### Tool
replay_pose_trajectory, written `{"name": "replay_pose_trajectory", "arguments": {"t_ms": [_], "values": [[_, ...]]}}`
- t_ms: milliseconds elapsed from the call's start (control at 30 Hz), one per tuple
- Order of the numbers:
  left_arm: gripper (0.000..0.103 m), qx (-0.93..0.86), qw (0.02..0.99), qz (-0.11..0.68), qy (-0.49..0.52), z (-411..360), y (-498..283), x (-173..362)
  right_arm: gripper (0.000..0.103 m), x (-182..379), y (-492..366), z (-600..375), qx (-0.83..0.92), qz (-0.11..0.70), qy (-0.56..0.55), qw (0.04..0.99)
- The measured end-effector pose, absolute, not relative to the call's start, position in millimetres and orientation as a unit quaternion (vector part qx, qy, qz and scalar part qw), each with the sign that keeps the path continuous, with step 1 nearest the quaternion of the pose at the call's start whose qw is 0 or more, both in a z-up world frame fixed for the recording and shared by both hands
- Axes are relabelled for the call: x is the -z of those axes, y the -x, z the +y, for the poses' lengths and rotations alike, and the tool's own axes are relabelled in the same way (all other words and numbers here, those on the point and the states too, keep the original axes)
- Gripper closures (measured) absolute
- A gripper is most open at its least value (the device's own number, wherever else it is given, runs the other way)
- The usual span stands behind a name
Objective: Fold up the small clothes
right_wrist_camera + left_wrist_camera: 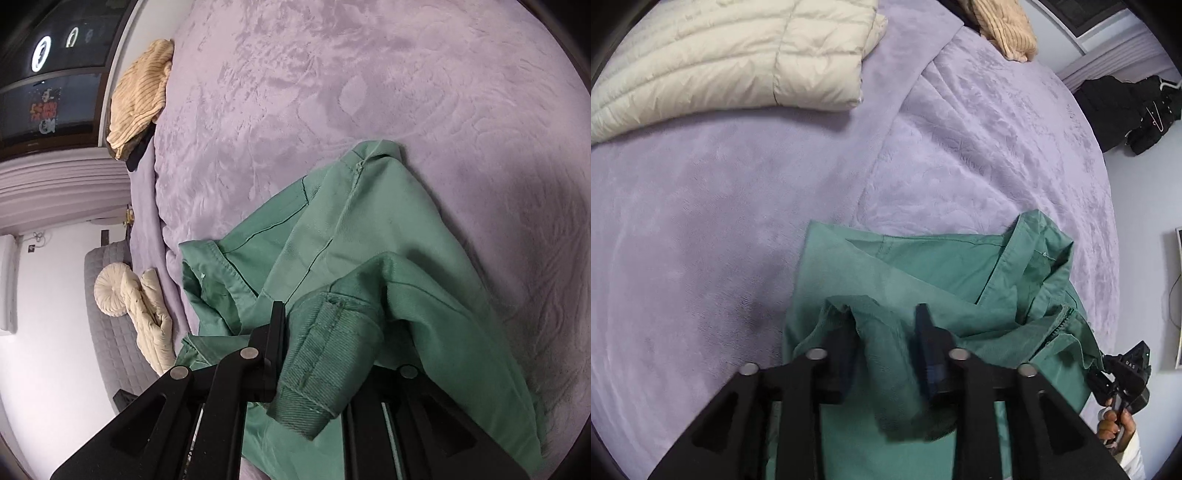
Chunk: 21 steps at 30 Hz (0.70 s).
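Observation:
A green garment (923,269) lies half folded on the lilac bedspread (701,221). My left gripper (882,321) is shut on a bunched edge of the green fabric, which drapes between and over its black fingers. My right gripper (317,332) is shut on the garment's thick waistband (321,365), which hangs over and hides its right finger. The garment (332,236) stretches away from the right gripper across the bed. The right gripper also shows at the left wrist view's right edge (1123,373), held by a hand, at the garment's corner.
A cream quilted jacket (731,55) lies at the far left of the bed. A tan ribbed knit (140,99) sits at the bed's far edge. Dark clothes (1126,110) hang by the wall. A round cream cushion (112,290) rests on a grey seat.

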<state>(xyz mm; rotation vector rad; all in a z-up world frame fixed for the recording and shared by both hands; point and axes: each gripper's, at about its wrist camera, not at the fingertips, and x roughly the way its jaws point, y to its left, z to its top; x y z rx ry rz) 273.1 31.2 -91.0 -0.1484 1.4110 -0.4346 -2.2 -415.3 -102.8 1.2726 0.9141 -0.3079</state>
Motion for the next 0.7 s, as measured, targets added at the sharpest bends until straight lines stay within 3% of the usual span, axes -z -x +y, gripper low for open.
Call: {"name": "replay_pose_trajectory", "arguments": {"t_ms": [67,133,200,400,433,500,700], "values": [[0.0,0.179,0.773,0.608,0.032,37,-270,71,0.085,102,4,-416,0.135,0.409,-0.573,0.698],[0.0,0.182,0.786,0.591,0.018,42,-272,56,0.078,97,4,-418,0.137,0.409,-0.568,0.701],[0.0,0.169,0.793,0.585,0.01,47,-277,49,0.065,87,3,-419,0.147,0.408,-0.55,0.713],[0.0,0.151,0.791,0.592,-0.034,37,-276,72,0.064,53,3,-413,0.201,0.43,-0.44,0.762],[0.0,0.153,0.783,0.601,-0.038,32,-272,81,0.062,49,4,-413,0.209,0.432,-0.424,0.768],[0.0,0.164,0.772,0.612,-0.042,23,-263,93,0.045,38,4,-411,0.236,0.438,-0.374,0.782],[0.0,0.195,0.76,0.614,-0.089,-21,-237,114,0.043,35,-5,-413,0.242,0.488,-0.284,0.789]]}}
